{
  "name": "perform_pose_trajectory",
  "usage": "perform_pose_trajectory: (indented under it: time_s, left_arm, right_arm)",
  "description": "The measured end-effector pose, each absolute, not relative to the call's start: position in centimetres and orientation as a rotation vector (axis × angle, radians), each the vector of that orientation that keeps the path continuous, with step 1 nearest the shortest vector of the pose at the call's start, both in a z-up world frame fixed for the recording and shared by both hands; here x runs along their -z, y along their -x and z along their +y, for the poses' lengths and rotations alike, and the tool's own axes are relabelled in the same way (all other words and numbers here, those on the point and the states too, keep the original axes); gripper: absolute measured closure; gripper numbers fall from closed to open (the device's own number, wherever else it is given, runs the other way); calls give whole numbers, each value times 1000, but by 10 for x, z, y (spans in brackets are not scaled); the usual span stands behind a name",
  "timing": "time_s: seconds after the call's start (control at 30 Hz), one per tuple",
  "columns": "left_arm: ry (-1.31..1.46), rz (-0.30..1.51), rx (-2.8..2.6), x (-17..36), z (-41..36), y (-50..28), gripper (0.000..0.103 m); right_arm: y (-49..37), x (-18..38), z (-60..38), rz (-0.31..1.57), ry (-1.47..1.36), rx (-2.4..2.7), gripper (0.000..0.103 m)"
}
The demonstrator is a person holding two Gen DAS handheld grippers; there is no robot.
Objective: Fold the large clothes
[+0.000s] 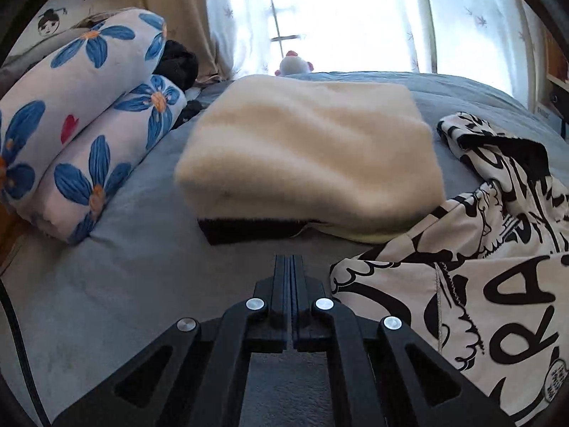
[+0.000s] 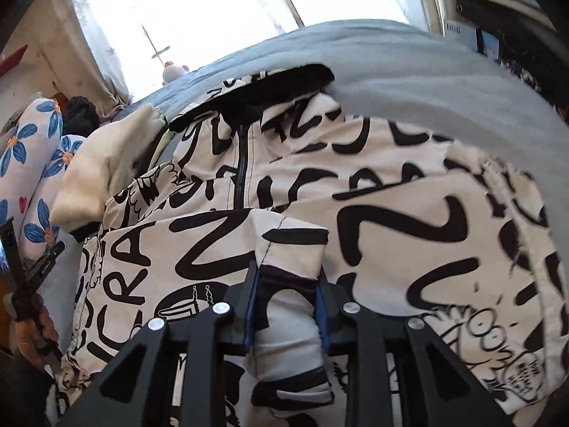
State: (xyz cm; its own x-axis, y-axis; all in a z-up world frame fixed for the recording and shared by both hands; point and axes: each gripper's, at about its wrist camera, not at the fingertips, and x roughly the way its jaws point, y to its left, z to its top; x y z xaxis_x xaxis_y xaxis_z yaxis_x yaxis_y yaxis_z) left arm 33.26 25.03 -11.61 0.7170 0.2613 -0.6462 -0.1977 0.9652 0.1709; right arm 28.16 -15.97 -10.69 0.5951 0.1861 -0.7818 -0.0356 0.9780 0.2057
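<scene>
Left wrist view: grey bed [image 1: 124,267] by a bright curtained window [image 1: 338,10]; left hand-held gripper [image 1: 291,267] closed, empty; right hand-held gripper [image 2: 286,281] pinches black-lettered white jacket [image 2: 391,185].

The left wrist view looks forward and down along its tool [image 1: 288,263], low over the grey bed [image 1: 117,277], toward the bright window [image 1: 338,10]. The right wrist view sits close above the printed jacket [image 2: 373,185], facing the same window. Both share the jacket, the cream folded pile [image 1: 306,149] and the flowered bedding [image 1: 81,114]
</scene>
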Motion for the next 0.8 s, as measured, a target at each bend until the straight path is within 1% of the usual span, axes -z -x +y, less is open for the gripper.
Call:
perform_pose_trajectory:
  time_s: [0.03, 0.1, 0.13, 0.17, 0.2, 0.23, 0.27, 0.3, 0.33, 0.37, 0.4, 0.47, 0.53, 0.63, 0.67, 0.73, 0.8]
  left_arm:
    - [-105, 740, -248, 117, 248, -333, 103]
    - [-112, 793, -220, 120, 243, -340, 100]
    - [-108, 810, -210, 121, 245, -332, 99]
    - [-99, 834, -192, 118, 241, -331, 97]
    - [-92, 849, -172, 116, 234, -327, 89]
    - [-86, 861, -144, 111, 227, -323, 84]
    - [-81, 866, -119, 107, 221, -319, 77]
    - [-76, 875, -76, 101, 210, -311, 66]
    - [-73, 882, -39, 96, 199, -304, 58]
    - [-67, 883, -10, 93, 191, -298, 43]
    - [-60, 873, 27, 89, 178, -288, 34]
    - [-54, 864, 70, 87, 154, -271, 30]
    - [-55, 879, 110, 92, 130, -258, 30]
    - [-68, 921, 99, 112, 101, -245, 30]
    - [-60, 934, 90, 123, 95, -241, 30]
    - [-22, 964, 65, 138, 92, -237, 31]
    - [38, 1010, 42, 156, 94, -233, 31]
  right_arm:
    - [-283, 112, -160, 950, -164, -127, 77]
    - [-291, 125, -158, 1023, -148, -121, 75]
    - [-291, 124, -157, 1028, -130, -109, 73]
    - [-288, 120, -156, 1017, -114, -93, 69]
    - [-286, 114, -154, 1001, -91, -74, 68]
    - [-281, 104, -151, 970, -56, -51, 66]
    - [-276, 98, -148, 945, -35, -42, 63]
    - [-270, 91, -143, 919, -16, -47, 62]
    - [-263, 84, -137, 892, 3, -63, 59]
    - [-258, 80, -132, 870, 19, -75, 56]
    - [-252, 76, -125, 849, 38, -84, 56]
    - [-244, 71, -110, 825, 58, -112, 56]
    - [-235, 68, -97, 803, 83, -115, 56]
    - [-226, 67, -84, 761, 86, -111, 55]
    - [-225, 70, -81, 772, 65, -150, 51]
    - [-223, 77, -74, 811, 36, -211, 51]
    - [-218, 82, -70, 811, 40, -219, 51]
